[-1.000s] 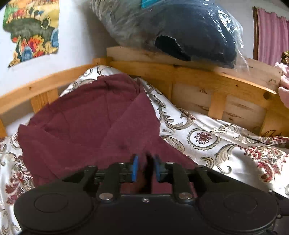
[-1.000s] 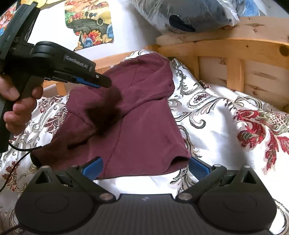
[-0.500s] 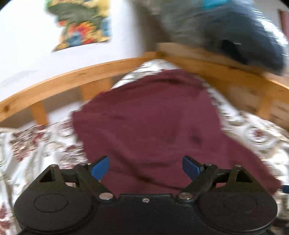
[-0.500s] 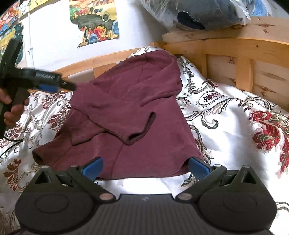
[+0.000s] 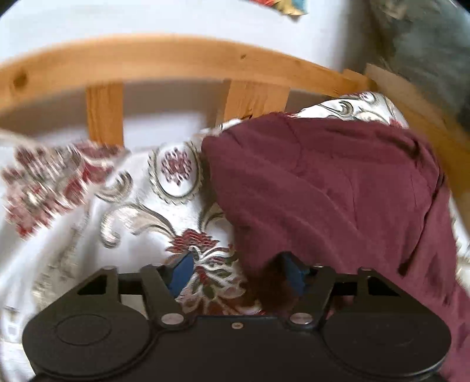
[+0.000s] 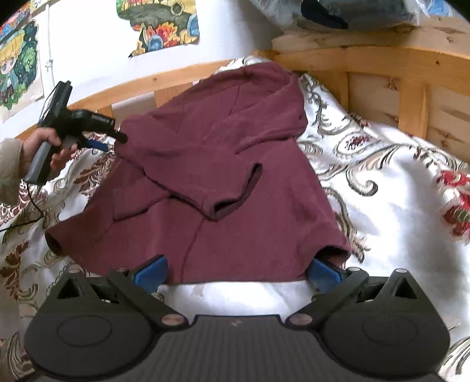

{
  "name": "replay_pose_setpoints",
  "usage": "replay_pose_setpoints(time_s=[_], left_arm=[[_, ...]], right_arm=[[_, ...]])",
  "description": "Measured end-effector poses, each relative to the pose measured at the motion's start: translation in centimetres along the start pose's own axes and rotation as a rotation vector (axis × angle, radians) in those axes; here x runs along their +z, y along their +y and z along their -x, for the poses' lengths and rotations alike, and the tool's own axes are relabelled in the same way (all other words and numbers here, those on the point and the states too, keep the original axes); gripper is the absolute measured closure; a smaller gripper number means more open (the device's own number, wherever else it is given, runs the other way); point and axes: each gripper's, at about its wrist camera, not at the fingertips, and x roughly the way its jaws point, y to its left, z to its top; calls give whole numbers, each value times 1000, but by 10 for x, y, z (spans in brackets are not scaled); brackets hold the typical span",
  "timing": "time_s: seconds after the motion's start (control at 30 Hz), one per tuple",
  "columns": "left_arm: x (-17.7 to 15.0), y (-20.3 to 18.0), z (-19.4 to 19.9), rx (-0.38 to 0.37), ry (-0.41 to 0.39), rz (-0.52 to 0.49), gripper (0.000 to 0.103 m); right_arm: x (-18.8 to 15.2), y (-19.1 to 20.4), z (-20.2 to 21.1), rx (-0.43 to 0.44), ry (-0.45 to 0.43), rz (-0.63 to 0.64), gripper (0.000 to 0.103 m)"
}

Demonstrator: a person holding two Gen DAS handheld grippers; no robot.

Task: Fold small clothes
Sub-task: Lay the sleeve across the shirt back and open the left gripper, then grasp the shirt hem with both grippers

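Between blue pads of left claw (image 5: 235, 274), jaws closing, edge of maroon knit hooded top (image 6: 217, 164), spread on floral white bedspread (image 6: 382, 205); sleeve, released moments ago, now folded across chest. Right claw (image 6: 235, 271) unclenched at hem, next fold pending.

Premises: a bedroom in a home. Evidence: a wooden bed frame (image 6: 382, 58) with slatted rails encloses a mattress under a white bedspread (image 6: 396, 205) patterned with red flowers and scrolls. Cartoon posters (image 6: 164, 23) are stuck to the white wall (image 6: 88, 44). A plastic-wrapped bundle (image 6: 352, 11) of dark bedding sits on the headboard.
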Motion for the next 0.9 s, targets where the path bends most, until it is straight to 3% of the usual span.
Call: replay_pose_setpoints(time_s=[0.03,0.07,0.1,0.13,0.2,0.3,0.43,0.53,0.67,0.7,0.9], left_arm=[[1,4,-3,-29,13,31,64],[0,5,-4,-71,32,68,87],[-1,5,-3,-92,32,91,89],[-1,0,3,-61,13,76,93],[-1,-8,14,-7,-11,56,94],[-1,-8,26,64,-14,101,95],[-4,2,20,102,31,135,93],[-8,1,21,100,27,163,83],[-13,-9,28,148,27,92,37],[-16,-11,32,152,23,80,29],[-44,-23,63,154,4,10,9]], right_arm=[[-1,0,-1,1,4,4,0],[-1,1,-1,3,5,8,0],[-2,2,0,7,5,13,0],[-2,3,0,10,4,18,0],[-2,4,1,12,4,26,0],[-2,5,2,13,4,30,0],[-2,7,3,11,4,37,0],[-2,9,4,8,0,45,0],[-3,10,8,8,-9,52,0],[-3,10,8,7,-8,53,0],[-2,12,12,6,-3,87,0]])
